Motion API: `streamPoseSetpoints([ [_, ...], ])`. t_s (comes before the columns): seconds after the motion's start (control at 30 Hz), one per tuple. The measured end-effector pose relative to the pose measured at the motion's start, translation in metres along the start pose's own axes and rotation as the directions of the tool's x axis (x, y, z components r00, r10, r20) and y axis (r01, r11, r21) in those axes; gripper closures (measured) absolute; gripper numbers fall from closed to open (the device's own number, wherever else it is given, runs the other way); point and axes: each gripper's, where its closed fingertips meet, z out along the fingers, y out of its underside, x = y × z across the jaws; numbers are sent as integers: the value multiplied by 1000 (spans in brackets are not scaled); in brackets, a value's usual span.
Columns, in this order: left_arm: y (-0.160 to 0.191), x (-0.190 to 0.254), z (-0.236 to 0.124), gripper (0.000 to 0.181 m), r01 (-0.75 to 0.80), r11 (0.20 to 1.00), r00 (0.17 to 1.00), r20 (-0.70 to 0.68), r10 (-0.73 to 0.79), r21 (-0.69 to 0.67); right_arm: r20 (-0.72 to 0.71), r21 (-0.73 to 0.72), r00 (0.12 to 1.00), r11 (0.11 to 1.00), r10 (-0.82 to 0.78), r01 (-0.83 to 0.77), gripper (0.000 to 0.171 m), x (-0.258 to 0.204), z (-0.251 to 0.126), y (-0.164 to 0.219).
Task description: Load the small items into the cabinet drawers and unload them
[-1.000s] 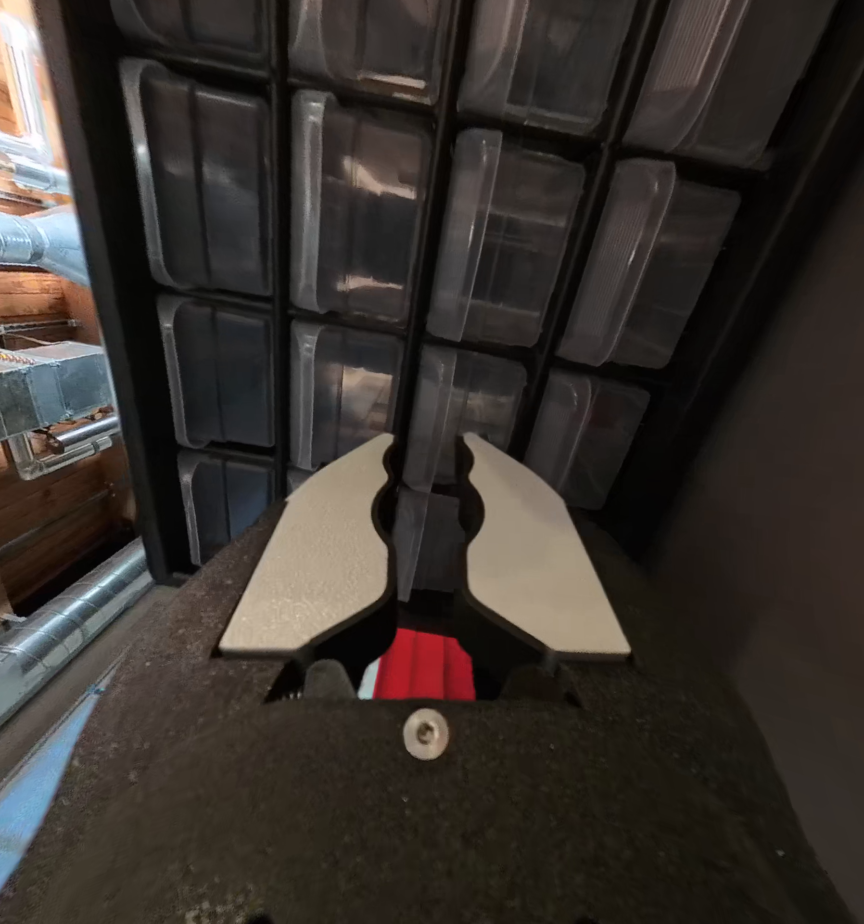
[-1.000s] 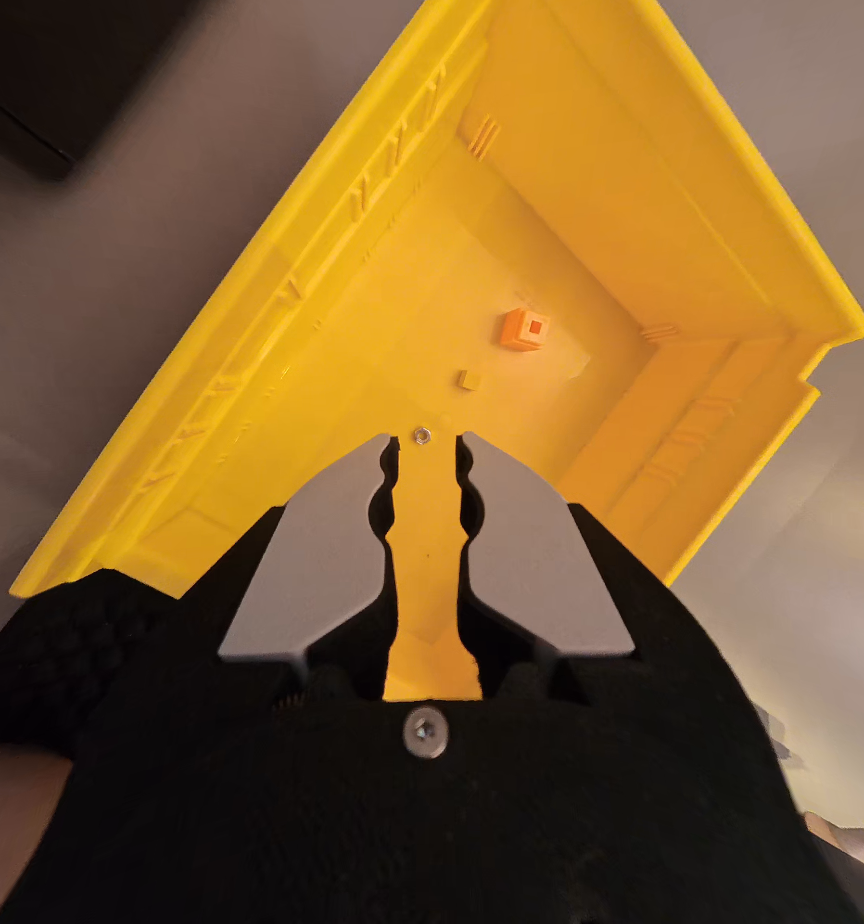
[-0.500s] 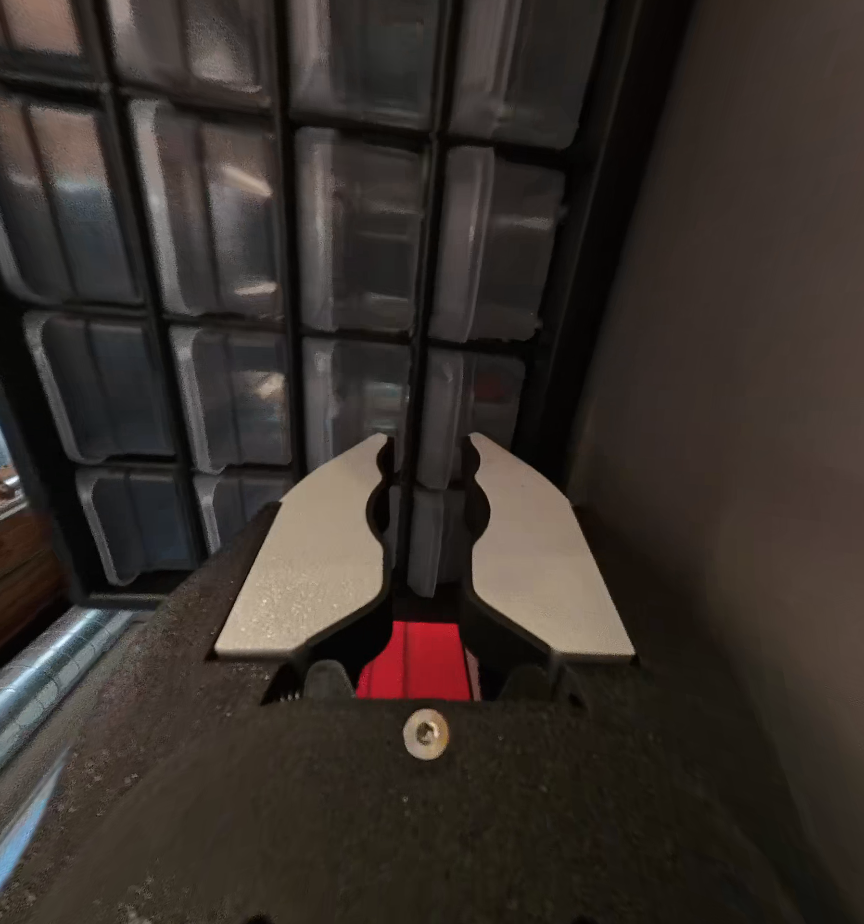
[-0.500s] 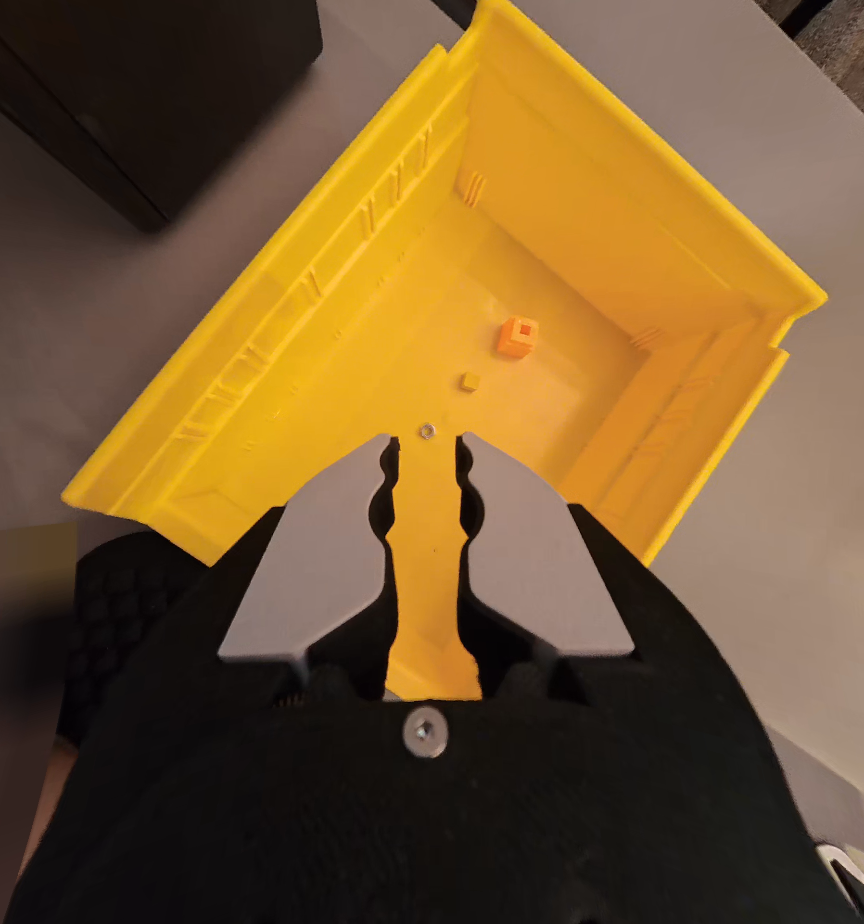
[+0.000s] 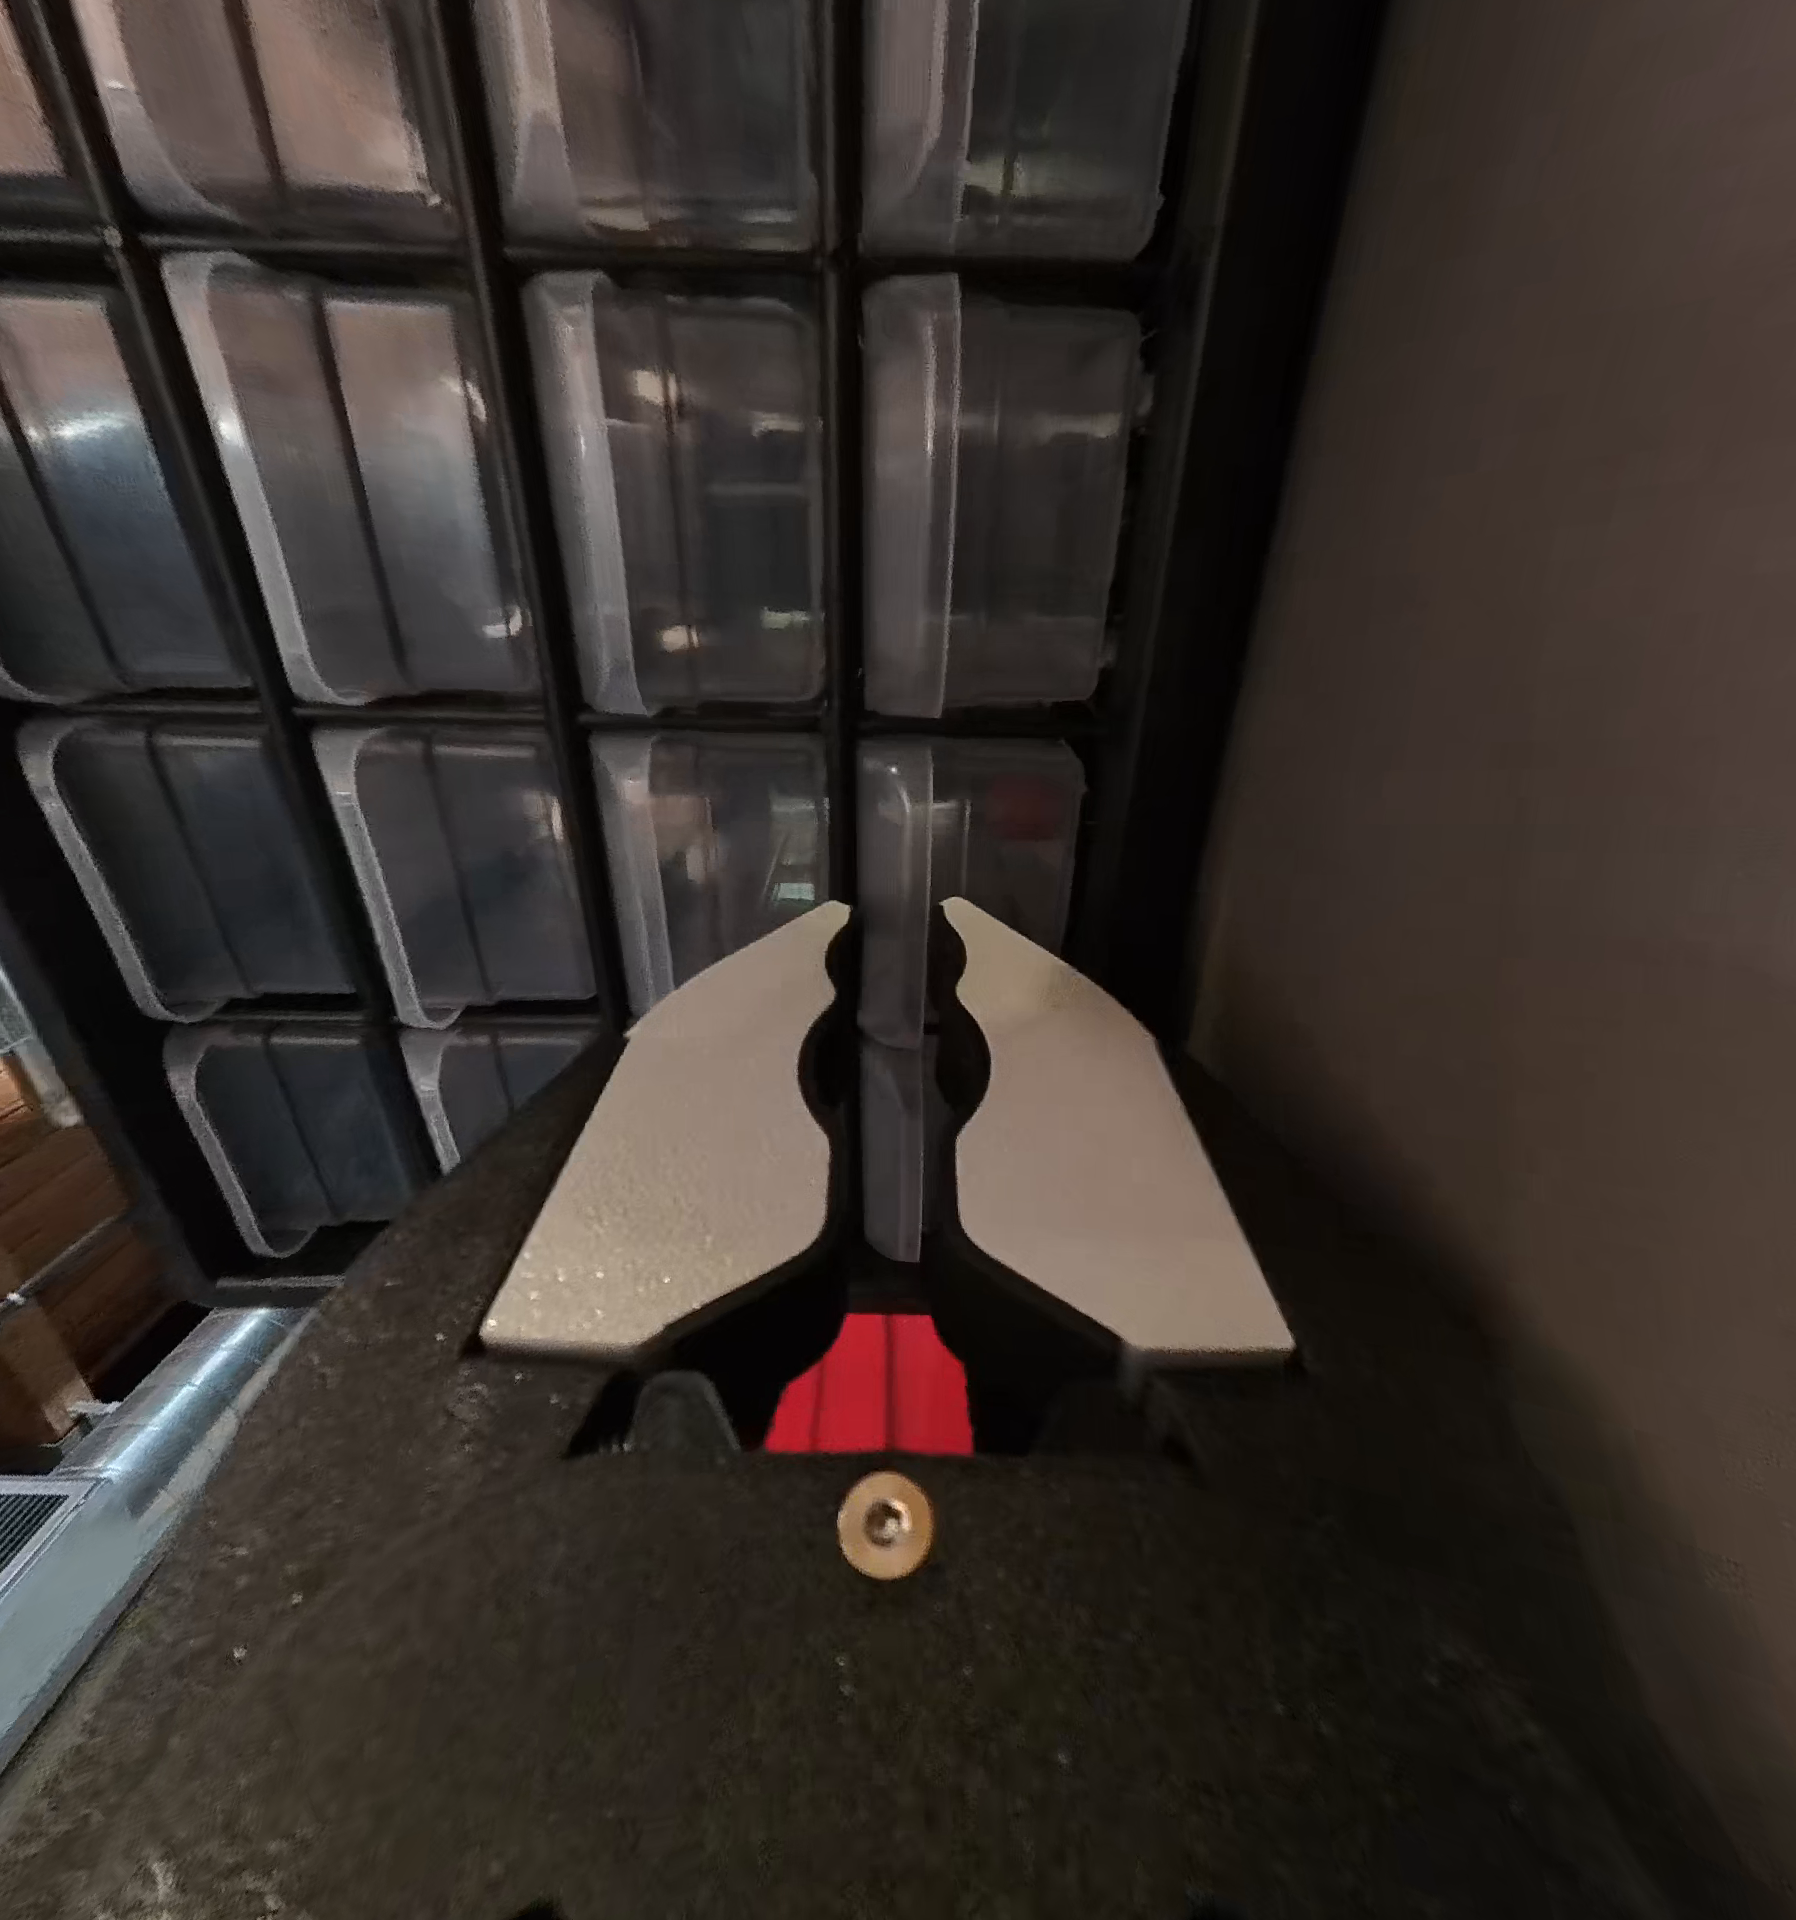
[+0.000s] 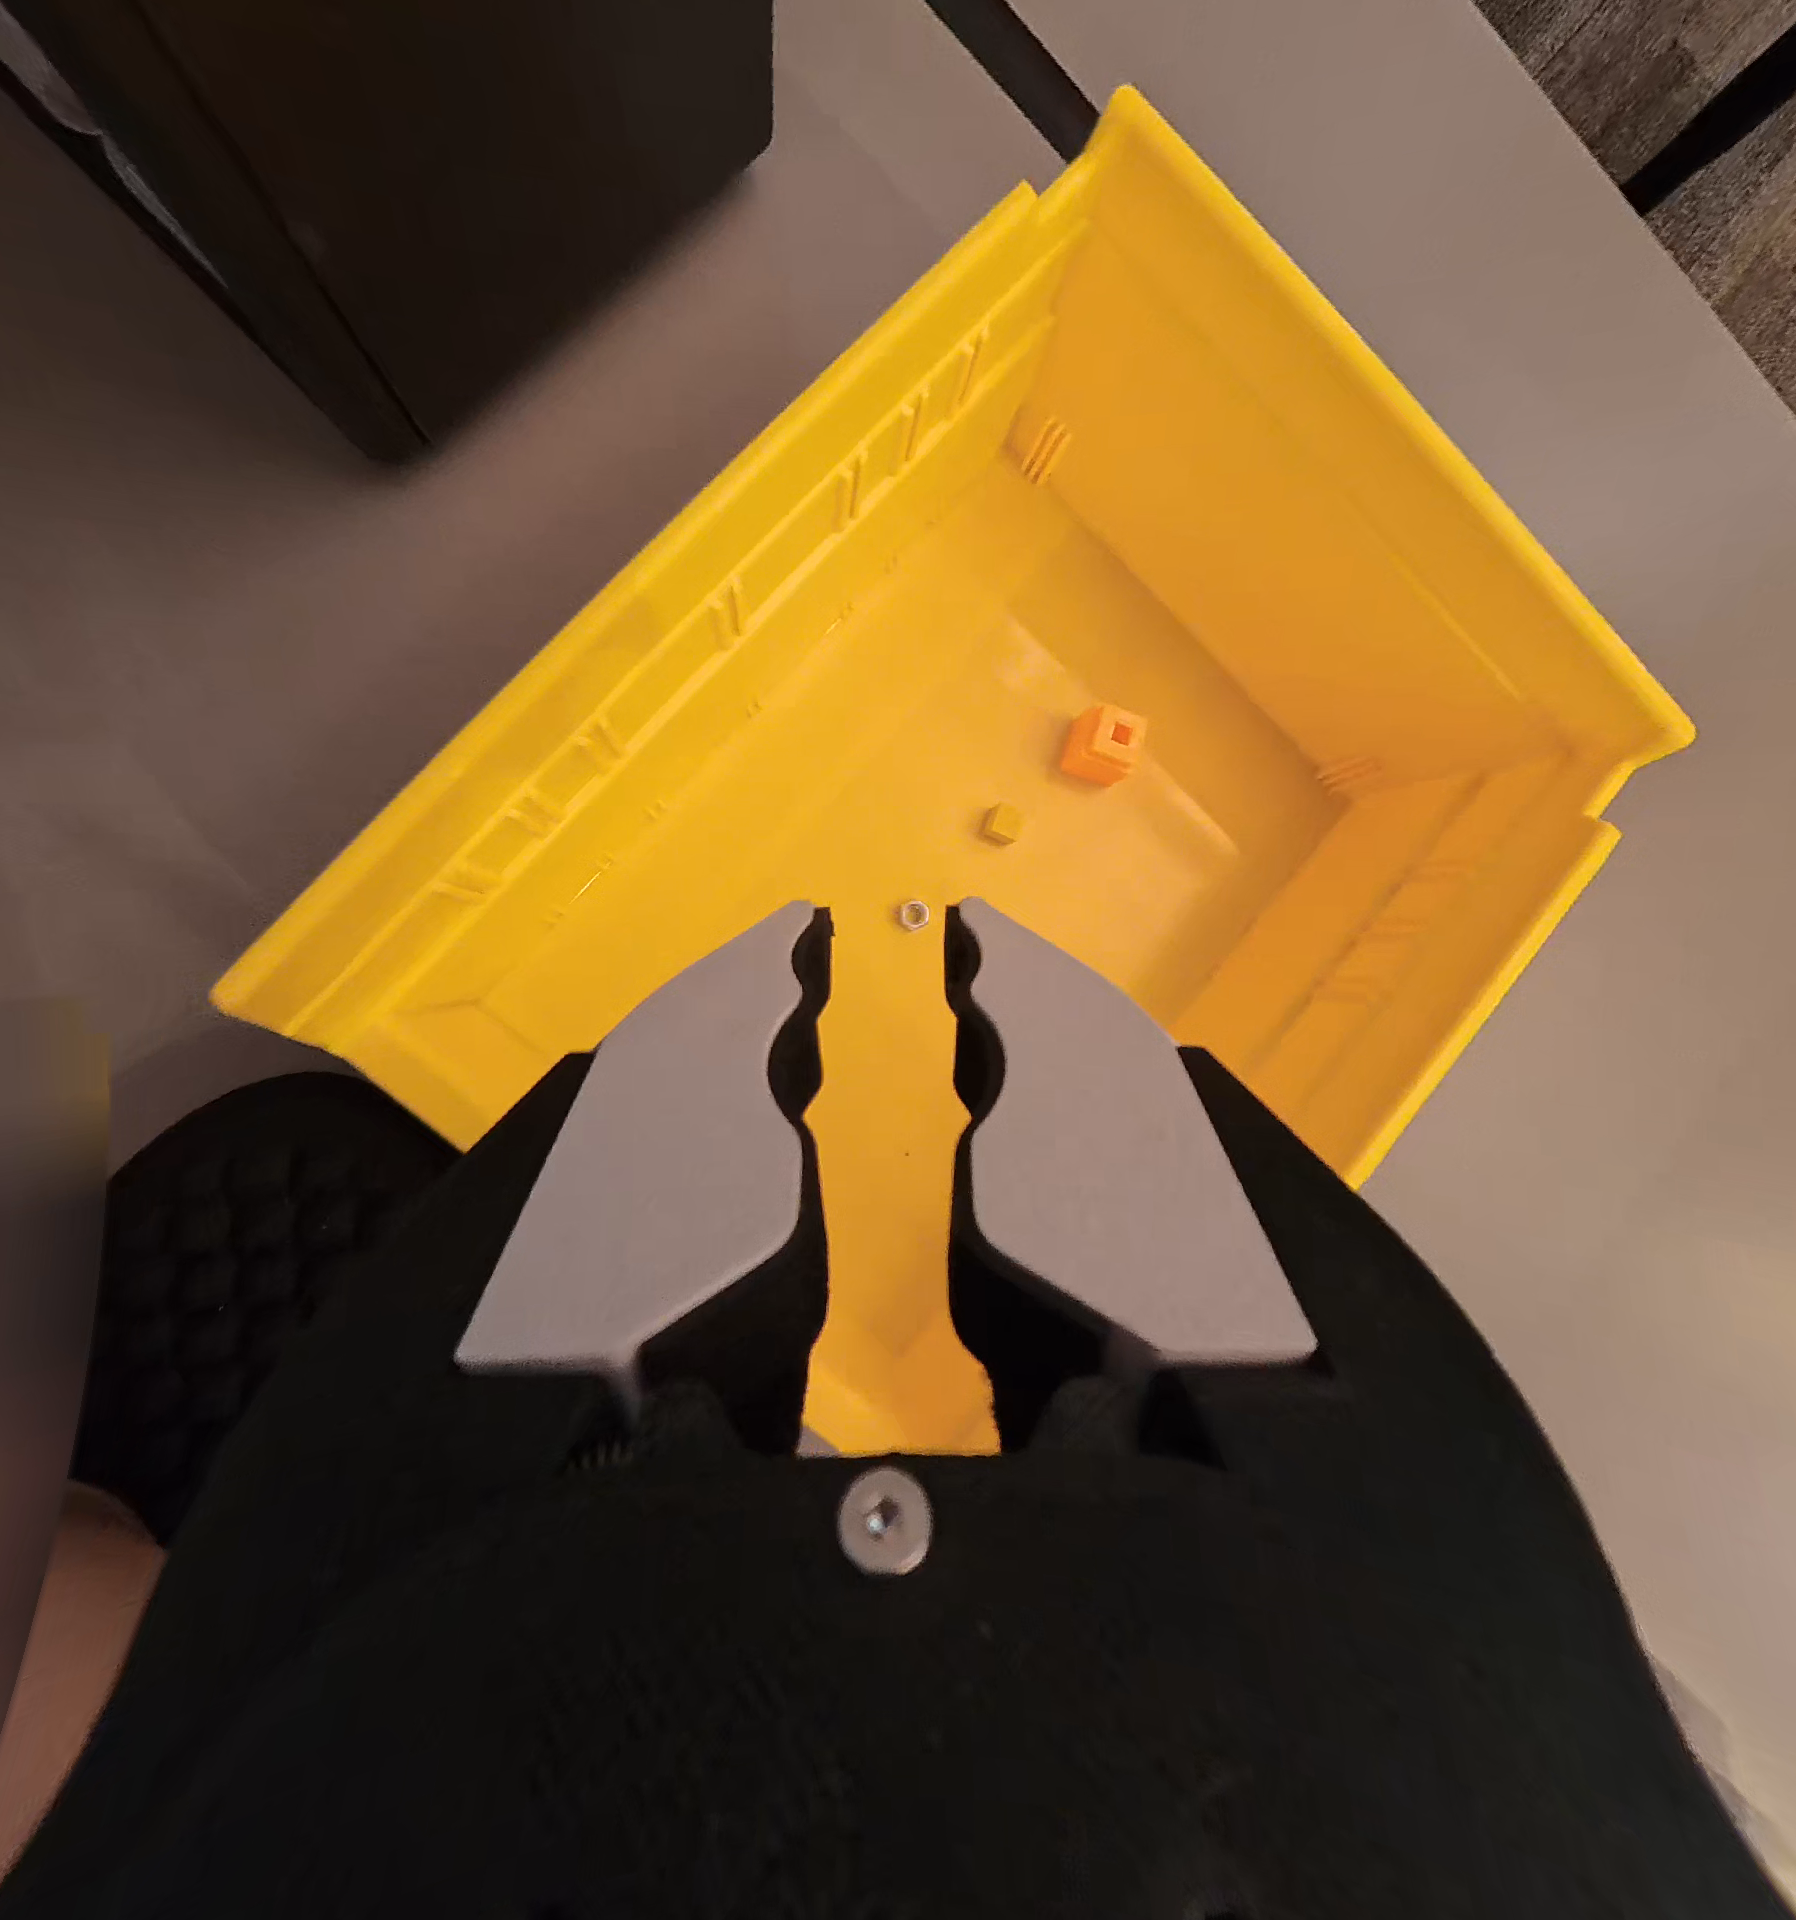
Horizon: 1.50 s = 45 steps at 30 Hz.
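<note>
Right wrist: 3 items [image 6: 1102,744] in bin [image 6: 1320,499]

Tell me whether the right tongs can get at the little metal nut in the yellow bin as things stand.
Probably yes. The right tongs are open above the yellow bin, the nut lies on its bare floor between their tips, and nothing covers it.

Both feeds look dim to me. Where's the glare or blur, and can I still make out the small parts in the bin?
Left wrist view: dim, with light streaks glaring on the clear drawers, contents hard to read, edges bowed by the wide lens. Right wrist view: warm light, yellow bin sharp; orange cube, small yellow cube and nut all legible; table corners softly blurred.
</note>
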Motion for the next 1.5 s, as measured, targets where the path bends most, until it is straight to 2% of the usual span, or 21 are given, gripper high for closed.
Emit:
streamPoseSetpoints([
  [0.23,1,0,-22,170,-11,1000,1000,-12,11,26,5,28,998,997,-67,67,151,-24,-18,-13],
  [0.5,-2,1,-55,170,-33,998,999,-27,34,46,68,-22,968,970,-240,242,152,-80,-13,-42],
  [0.7,-6,3,-78,170,-8,997,1000,-25,10,72,199,-20,866,881,-460,472,153,-156,6,-76],
  [0.9,-12,-1,-87,170,1,994,1000,-21,1,108,322,33,739,787,-591,616,153,-245,45,-113],
  [0.97,-11,-1,-92,170,20,993,999,-28,-17,114,299,-13,719,750,-628,661,155,-256,63,-118],
  [1.17,-10,2,-96,170,42,991,998,-57,-35,125,314,38,763,811,-565,584,156,-291,94,-167],
  [1.37,-10,-1,-96,170,76,989,996,-64,-68,127,293,-177,783,773,-549,609,155,-290,137,-163],
  [1.5,-11,-2,-97,170,89,988,994,-70,-80,129,312,-250,797,764,-518,594,155,-291,155,-159],
])
